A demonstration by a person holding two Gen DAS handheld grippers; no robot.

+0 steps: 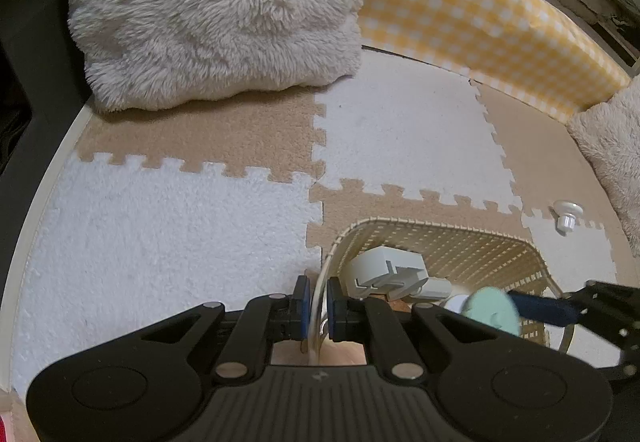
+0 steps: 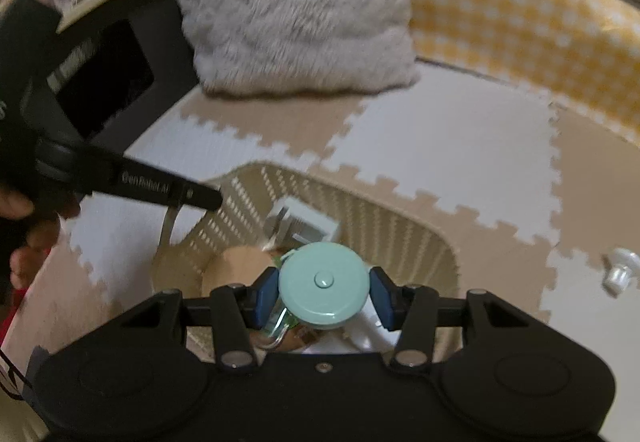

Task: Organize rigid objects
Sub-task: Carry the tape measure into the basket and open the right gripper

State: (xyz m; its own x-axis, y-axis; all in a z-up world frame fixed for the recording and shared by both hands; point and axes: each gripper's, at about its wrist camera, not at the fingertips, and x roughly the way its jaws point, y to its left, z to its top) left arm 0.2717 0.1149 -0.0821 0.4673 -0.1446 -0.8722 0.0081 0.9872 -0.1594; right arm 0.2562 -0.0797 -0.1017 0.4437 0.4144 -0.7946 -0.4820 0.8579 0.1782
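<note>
A cream woven basket stands on the foam mat; it also shows in the right wrist view. My left gripper is shut on the basket's left rim. My right gripper is shut on a round mint-green disc and holds it over the basket; the disc shows blurred in the left wrist view. A grey-white plastic block lies inside the basket. A small white knob lies on the mat to the basket's right, also in the right wrist view.
A fluffy grey cushion lies at the back of the puzzle mat. A yellow checked bolster runs along the back right. A second fluffy cushion sits at the far right. A dark cabinet stands left.
</note>
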